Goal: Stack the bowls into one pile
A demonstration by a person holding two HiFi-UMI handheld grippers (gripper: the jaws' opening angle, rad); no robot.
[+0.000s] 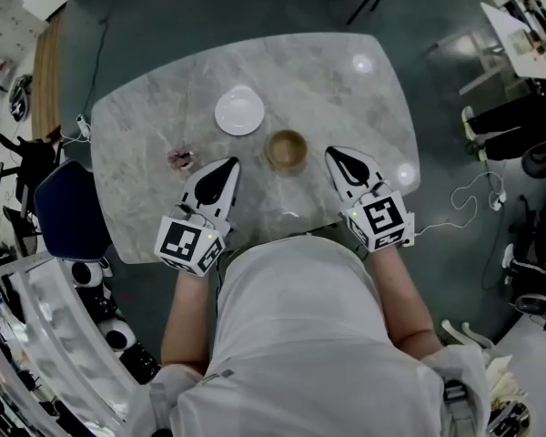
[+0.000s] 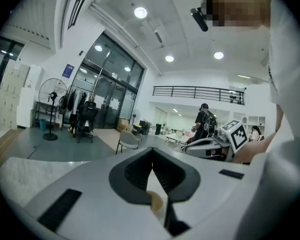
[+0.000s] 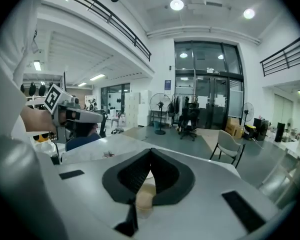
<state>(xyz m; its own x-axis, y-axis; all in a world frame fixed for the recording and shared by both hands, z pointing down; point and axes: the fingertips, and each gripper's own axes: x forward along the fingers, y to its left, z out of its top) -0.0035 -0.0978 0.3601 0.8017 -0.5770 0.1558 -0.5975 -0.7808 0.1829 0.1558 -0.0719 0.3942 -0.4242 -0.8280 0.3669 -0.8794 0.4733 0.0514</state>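
The person is standing at a pale grey marble-patterned table with rounded corners [image 1: 346, 98] and is holding one gripper over its near edge on each side. The left gripper [image 1: 229, 166] is showing its jaws closed tip to tip with nothing between them. The right gripper [image 1: 335, 156] is the same, jaws together and empty.

Two bowls are lying on the table, near each other but not touching. The small round brown bowl, which looks like wood [image 1: 286, 149], is sitting between the two grippers and a little beyond their tips. The white round shallow bowl, probably ceramic [image 1: 239, 112], is lying further from the person and to the left of the brown one. A small crumpled pinkish thing [image 1: 181, 159] is lying near the left gripper; I cannot tell what it is.

I am judging that stacking is not yet begun. The brown bowl is probably light and stiff, and it should be taken at the rim, one jaw inside and one outside. The white bowl is likely heavier, smooth and breakable, and its low rim is giving little to hold, so it may slip. Which bowl fits inside the other I cannot tell from here.
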